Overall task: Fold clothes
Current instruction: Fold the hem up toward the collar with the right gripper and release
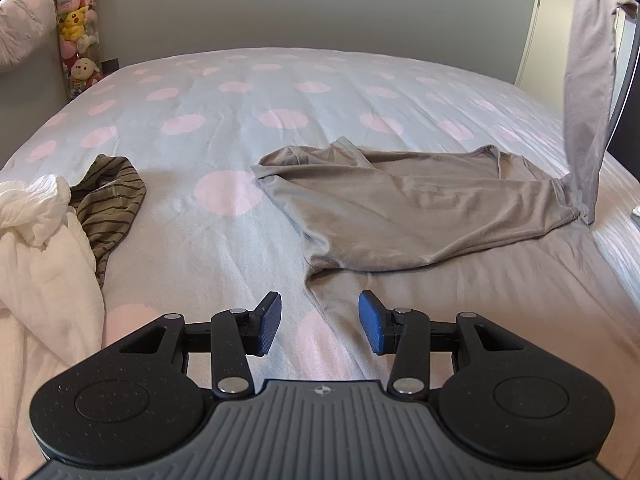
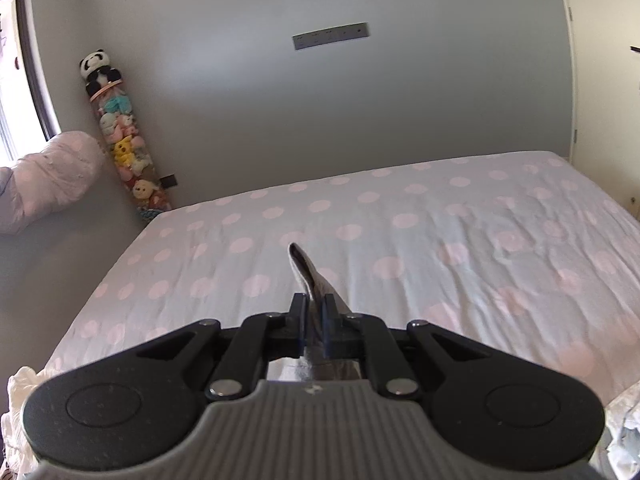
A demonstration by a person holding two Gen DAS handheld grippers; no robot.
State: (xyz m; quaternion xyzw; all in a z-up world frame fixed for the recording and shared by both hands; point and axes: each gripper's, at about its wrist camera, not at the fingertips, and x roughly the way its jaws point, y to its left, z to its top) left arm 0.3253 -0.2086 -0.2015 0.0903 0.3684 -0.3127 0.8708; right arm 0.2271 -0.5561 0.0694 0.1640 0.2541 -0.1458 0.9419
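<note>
right tongs lift a sleeve, left tongs wait wide

right tongs (image 2: 315, 322) are clamped on one long sleeve of the grey, soft jersey long-sleeved shirt (image 1: 404, 204), raising it high over the right edge of the pink-dotted pale blue bed sheet (image 1: 224, 120). left tongs (image 1: 319, 322) hang wide apart and empty above the shirt's near hem. the shirt lies rumpled mid-bed. judging by this, it is being spread or its sleeve folded in; next calls for carrying that sleeve across. a striped olive garment (image 1: 110, 196) and crumpled white cloth (image 1: 40, 240) crowd the left edge, clear of the shirt
</note>
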